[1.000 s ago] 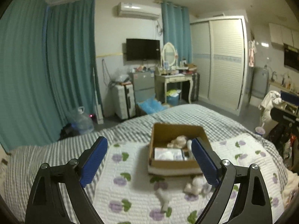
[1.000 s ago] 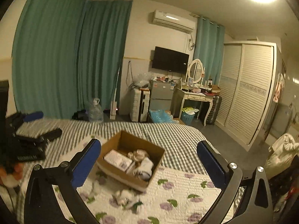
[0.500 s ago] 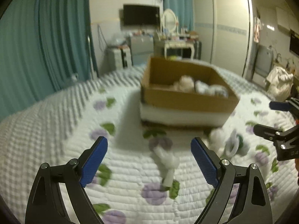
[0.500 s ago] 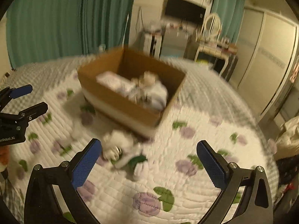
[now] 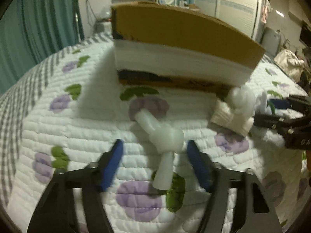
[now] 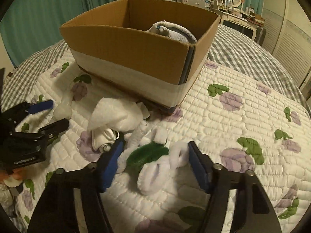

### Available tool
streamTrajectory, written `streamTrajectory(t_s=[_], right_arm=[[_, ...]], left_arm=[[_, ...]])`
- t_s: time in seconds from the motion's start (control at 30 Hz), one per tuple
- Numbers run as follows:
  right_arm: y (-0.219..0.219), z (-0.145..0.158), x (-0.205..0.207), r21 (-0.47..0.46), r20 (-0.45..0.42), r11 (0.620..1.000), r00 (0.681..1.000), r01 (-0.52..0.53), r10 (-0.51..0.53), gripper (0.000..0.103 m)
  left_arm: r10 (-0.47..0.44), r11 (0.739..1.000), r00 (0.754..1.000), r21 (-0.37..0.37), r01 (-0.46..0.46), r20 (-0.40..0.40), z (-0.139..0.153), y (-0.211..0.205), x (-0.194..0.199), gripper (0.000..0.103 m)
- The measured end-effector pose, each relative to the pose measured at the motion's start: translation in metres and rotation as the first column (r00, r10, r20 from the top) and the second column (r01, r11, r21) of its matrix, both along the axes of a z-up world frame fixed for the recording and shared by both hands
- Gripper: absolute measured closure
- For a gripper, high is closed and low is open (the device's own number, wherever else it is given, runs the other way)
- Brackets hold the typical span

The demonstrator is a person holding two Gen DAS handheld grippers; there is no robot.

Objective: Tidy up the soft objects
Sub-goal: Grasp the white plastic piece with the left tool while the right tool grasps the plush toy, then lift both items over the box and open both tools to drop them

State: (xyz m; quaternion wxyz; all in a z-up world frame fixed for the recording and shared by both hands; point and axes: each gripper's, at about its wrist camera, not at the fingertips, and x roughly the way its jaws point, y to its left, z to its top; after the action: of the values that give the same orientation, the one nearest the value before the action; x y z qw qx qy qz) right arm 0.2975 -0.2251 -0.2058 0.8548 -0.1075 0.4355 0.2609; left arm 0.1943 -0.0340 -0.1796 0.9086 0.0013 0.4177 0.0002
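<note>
A brown cardboard box (image 5: 182, 36) (image 6: 136, 44) with a white band stands on the quilted bed and holds soft items (image 6: 173, 31). My left gripper (image 5: 155, 147) is open, its jaws on either side of a knotted white sock (image 5: 165, 137) lying on the quilt. My right gripper (image 6: 155, 151) is open around a fluffy white and green soft item (image 6: 155, 161). A white plush pile (image 6: 114, 116) (image 5: 237, 106) lies in front of the box. The left gripper also shows in the right wrist view (image 6: 44, 114), and the right gripper in the left wrist view (image 5: 272, 112).
The white quilt (image 6: 233, 116) with purple flowers covers the bed; grey checked bedding (image 6: 243, 44) lies beyond. Teal curtains (image 5: 38, 23), a wardrobe (image 5: 233, 5) and a dressing table (image 6: 237, 17) stand behind.
Both grippers have dropped down and forward to the quilt. Their jaws have narrowed, the left around the knotted sock and the right around the fluffy item.
</note>
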Motion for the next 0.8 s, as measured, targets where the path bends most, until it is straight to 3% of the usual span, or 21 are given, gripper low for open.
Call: streamTrajectory(t_s=[0.03, 0.1, 0.2, 0.53, 0.8], right_arm=[[-0.002, 0.001, -0.002, 0.007, 0.003, 1.000, 1.000, -0.002, 0.002, 0.042], [-0.004, 0.003, -0.004, 0.012, 0.006, 1.000, 1.000, -0.002, 0.002, 0.046], [-0.005, 0.009, -0.008, 0.020, 0.019, 1.000, 1.000, -0.005, 0.005, 0.048], [-0.009, 0.032, -0.030, 0.008, 0.056, 1.000, 0.998, 0.009, -0.010, 0.049], [-0.013, 0.093, -0.063, 0.028, 0.156, 0.999, 0.987, 0.035, -0.039, 0.049]], left_arm=[[-0.007, 1.000, 1.000, 0.000, 0.007, -0.001, -0.001, -0.001, 0.000, 0.048], [-0.021, 1.000, 1.000, -0.006, 0.022, 0.008, 0.000, -0.002, -0.003, 0.064], [-0.045, 0.999, 0.999, -0.014, 0.045, 0.014, 0.001, -0.002, -0.007, 0.077], [-0.092, 0.996, 0.994, -0.015, 0.093, 0.051, 0.022, -0.010, -0.034, 0.080], [-0.085, 0.994, 0.991, -0.054, 0.091, 0.102, 0.066, -0.010, -0.055, 0.080]])
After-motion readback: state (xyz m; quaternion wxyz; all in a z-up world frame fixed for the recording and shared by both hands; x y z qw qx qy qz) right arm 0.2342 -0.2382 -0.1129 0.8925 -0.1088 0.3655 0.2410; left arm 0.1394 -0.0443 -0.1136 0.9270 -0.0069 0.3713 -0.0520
